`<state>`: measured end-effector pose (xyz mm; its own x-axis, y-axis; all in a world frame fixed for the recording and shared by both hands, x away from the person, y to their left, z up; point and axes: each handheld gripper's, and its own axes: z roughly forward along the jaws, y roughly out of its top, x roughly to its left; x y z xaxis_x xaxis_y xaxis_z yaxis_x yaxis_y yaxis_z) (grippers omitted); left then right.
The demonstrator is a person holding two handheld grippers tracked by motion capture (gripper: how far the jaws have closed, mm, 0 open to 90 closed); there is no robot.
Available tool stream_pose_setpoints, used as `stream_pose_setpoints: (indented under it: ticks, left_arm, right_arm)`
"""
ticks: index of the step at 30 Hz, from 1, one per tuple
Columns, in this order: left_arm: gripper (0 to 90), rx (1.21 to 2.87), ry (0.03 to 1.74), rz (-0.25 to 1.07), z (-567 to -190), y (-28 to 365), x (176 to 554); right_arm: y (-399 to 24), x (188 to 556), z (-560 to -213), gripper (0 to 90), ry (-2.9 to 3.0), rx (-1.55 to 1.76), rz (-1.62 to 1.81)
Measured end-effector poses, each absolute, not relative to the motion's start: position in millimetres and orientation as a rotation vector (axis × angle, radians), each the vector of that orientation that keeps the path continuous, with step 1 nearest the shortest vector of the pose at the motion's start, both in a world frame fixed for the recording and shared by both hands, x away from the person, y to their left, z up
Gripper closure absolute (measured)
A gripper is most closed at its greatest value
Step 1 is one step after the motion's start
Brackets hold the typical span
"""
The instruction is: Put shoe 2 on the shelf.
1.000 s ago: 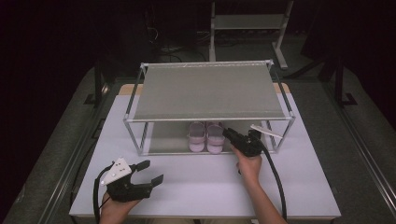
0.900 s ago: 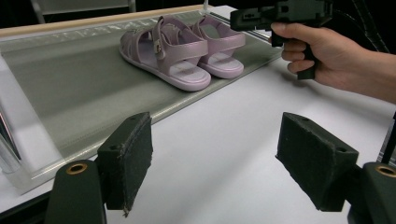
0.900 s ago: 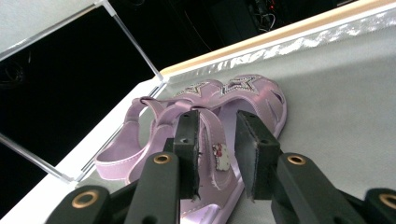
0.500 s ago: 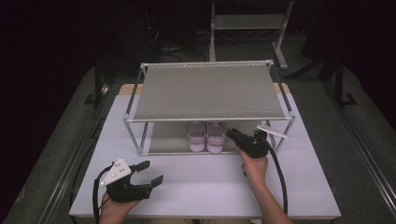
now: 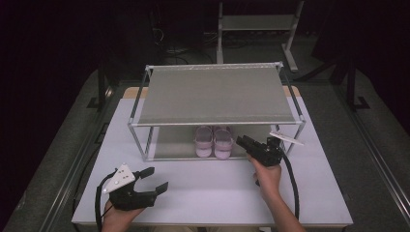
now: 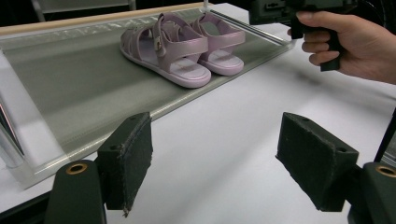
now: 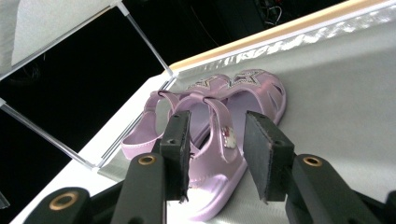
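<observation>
From the high view, a two-tier metal-framed shelf rack with grey mesh decks [image 5: 215, 94] stood on my white counter [image 5: 212, 186], and a pair of small pale-pink plastic sandals [image 5: 213, 142] sat side by side on its lower deck. My left gripper [image 5: 153, 180] rested near the counter's front left corner, well apart from the rack, its fingers spread wide and empty. My right gripper [image 5: 244, 142], held in my right hand [image 5: 267, 175], pointed at the rack's front edge just beside the right-hand sandal, its black cable [image 5: 293, 179] trailing back toward me.

In the left gripper view, the left gripper [image 6: 215, 161] showed its two black padded fingers [image 6: 128, 158] far apart over bare counter; the sandals [image 6: 182, 44] lay ahead on the grey lower deck [image 6: 60, 88], and my right hand [image 6: 348, 44] gripped its handle at upper right.

In the right gripper view, the right gripper [image 7: 217, 156] had its fingers [image 7: 180, 151] narrowed but still parted, holding nothing, lined up on the ankle strap of the nearer sandal [image 7: 210, 140], though whether they touched it I could not tell.
</observation>
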<state>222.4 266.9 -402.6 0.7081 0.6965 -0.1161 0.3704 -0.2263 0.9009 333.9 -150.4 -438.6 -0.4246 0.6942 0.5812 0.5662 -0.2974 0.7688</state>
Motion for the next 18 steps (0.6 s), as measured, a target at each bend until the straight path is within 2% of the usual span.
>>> stream_pose_setpoints:
  ticks: [18]
  left_arm:
    - [26.0,1.88,0.813,0.363,-406,260,226]
  right_arm:
    - [-177,306,-447,52.7,1.857,1.644,1.782]
